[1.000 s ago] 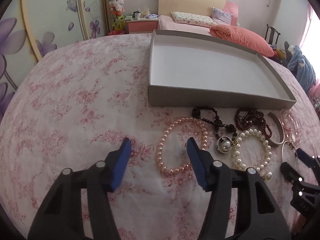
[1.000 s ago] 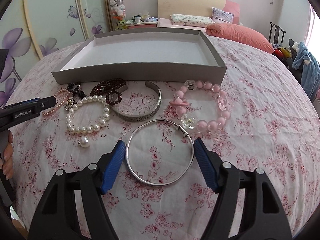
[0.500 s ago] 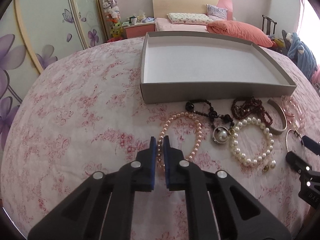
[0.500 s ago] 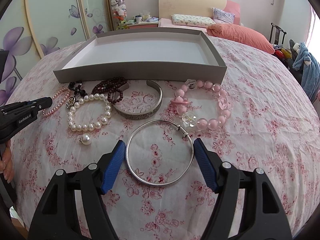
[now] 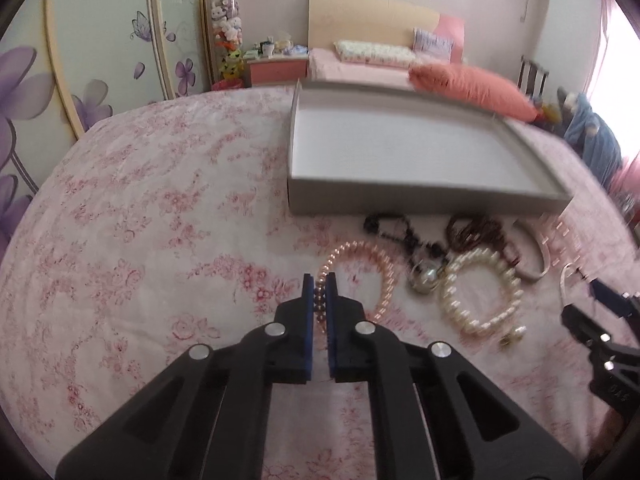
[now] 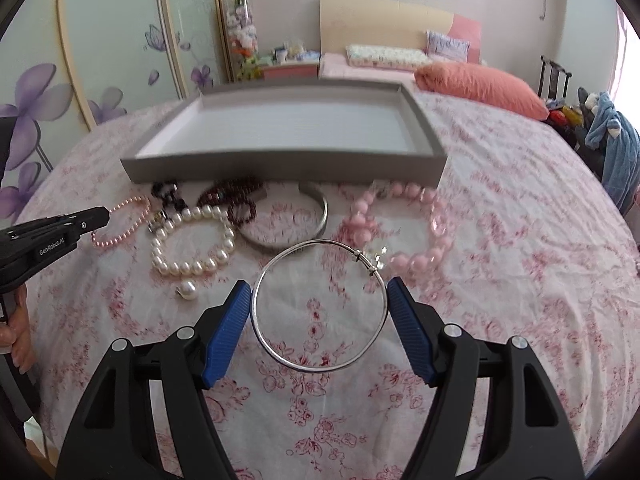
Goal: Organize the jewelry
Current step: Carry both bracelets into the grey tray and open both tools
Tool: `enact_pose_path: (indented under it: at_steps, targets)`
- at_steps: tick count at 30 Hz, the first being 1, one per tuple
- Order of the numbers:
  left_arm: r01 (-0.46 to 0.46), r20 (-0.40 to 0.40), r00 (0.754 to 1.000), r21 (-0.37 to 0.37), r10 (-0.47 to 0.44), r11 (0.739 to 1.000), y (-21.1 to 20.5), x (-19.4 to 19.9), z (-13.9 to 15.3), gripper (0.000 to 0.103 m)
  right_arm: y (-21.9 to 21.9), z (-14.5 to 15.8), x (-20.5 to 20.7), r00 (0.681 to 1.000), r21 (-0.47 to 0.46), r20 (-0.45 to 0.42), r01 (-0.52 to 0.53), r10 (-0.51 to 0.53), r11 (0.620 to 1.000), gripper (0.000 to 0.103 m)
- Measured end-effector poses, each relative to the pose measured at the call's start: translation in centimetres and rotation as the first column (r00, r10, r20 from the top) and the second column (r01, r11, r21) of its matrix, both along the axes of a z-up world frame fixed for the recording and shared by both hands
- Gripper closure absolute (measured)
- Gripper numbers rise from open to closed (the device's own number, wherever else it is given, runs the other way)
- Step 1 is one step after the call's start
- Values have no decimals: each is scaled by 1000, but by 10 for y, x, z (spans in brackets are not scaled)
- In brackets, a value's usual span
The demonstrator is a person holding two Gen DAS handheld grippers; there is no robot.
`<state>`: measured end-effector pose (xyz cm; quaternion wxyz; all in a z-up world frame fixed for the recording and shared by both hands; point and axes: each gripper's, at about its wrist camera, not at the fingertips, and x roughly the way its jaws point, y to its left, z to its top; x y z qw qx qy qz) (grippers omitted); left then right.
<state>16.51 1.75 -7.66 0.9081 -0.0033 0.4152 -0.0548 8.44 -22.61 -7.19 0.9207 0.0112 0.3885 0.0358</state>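
My left gripper is shut on the near left side of the pink pearl bracelet, which lies on the floral bedspread; it also shows in the right wrist view. My right gripper is open, its blue pads either side of a thin silver bangle that lies flat. An empty grey tray sits just behind the jewelry, seen too in the right wrist view. A white pearl bracelet, dark bead strings, a silver cuff and a chunky pink bead bracelet lie between.
A loose pearl pendant lies near the white pearls. The left gripper's body reaches in at the left of the right wrist view. A bed with an orange pillow and a floral wardrobe stand behind.
My left gripper went from wide open to shut, closing on the pink pearl bracelet's edge. My right gripper stayed open around the silver bangle, moving slightly closer.
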Motion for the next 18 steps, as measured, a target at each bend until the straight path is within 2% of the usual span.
enact_pose_path:
  at_steps: [5,9,14,18]
  targets:
    - [12,75,997,-77,-7,997,4,-13,22,97,0,16,-6,996,20,85,4,-5,1000,33]
    - [20,130,991,-106,-6,994,1,-23,37,97,1,30,-8,989,15,150,6,-8,1000,33]
    - [16,212,977,-107,7,994,-5,-33,60,97,-2,47,-6,971,21,239,23,-27,1000,33]
    - [14,313,950,-83,13,996,-14,-40,84,97,-8,62,0,951,41,303,45,-55,998,33]
